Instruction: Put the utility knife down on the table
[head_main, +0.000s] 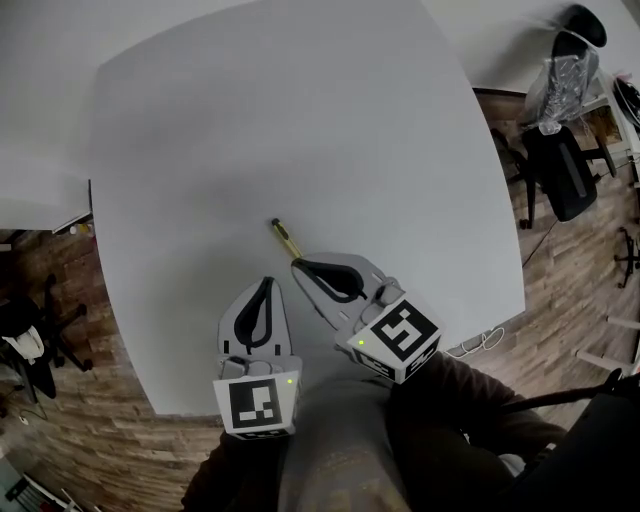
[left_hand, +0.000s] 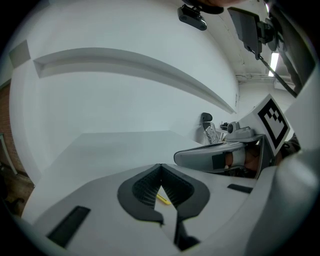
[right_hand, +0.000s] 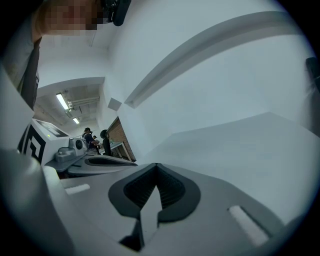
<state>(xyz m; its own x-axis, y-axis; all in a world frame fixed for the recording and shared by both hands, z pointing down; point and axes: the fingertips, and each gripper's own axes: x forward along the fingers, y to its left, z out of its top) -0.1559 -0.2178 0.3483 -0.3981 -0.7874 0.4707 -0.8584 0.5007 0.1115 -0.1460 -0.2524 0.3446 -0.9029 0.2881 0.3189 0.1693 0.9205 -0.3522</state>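
One utility knife (head_main: 287, 239) lies diagonally, tip apparently far-left.

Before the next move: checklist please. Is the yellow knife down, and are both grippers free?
1. Slim yellow utility knife lying flat on the grey table: ok.
2. Right gripper jaws together, nothing between them: ok.
3. Left gripper jaws together, empty: ok.
4. Knife clear of the right gripper's tip: cannot tell, they sit very close in the head view.
5. Knife well inside the table's edge: ok.
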